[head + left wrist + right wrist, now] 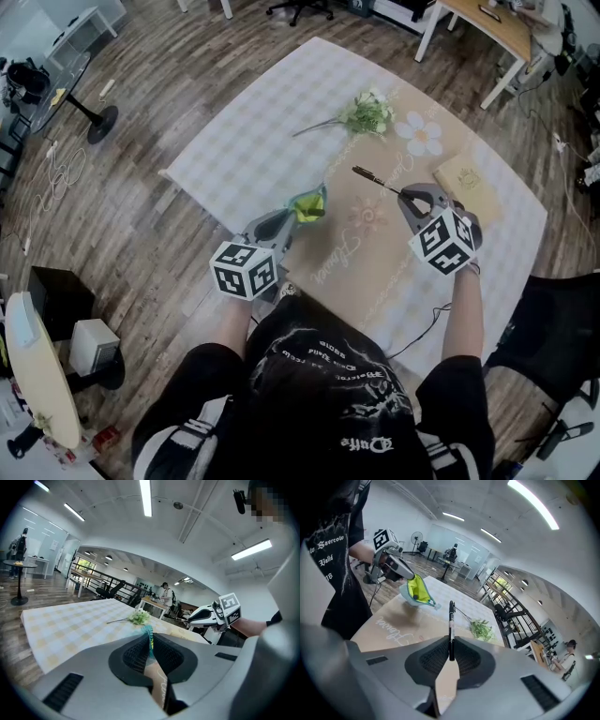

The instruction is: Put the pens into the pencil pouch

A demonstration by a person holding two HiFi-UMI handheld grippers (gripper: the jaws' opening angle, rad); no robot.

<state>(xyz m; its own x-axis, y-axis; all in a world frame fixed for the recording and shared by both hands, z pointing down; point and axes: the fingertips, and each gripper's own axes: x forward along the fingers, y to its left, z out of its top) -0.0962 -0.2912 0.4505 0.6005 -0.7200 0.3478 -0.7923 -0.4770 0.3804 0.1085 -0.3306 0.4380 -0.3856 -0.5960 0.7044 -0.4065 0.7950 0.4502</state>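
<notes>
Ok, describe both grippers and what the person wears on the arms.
Both the left gripper and right gripper are grey moulded shells with black textured pads. Each carries a white cube with black square markers. The person wears a black printed T-shirt; forearms are bare.

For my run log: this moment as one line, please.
left hand-held gripper: shut on pencil pouch | right hand-held gripper: shut on pen | pen outside pencil pouch, mouth open

The beige mat (403,255) bears the cursive word "Flower"; other print is illegible.
</notes>
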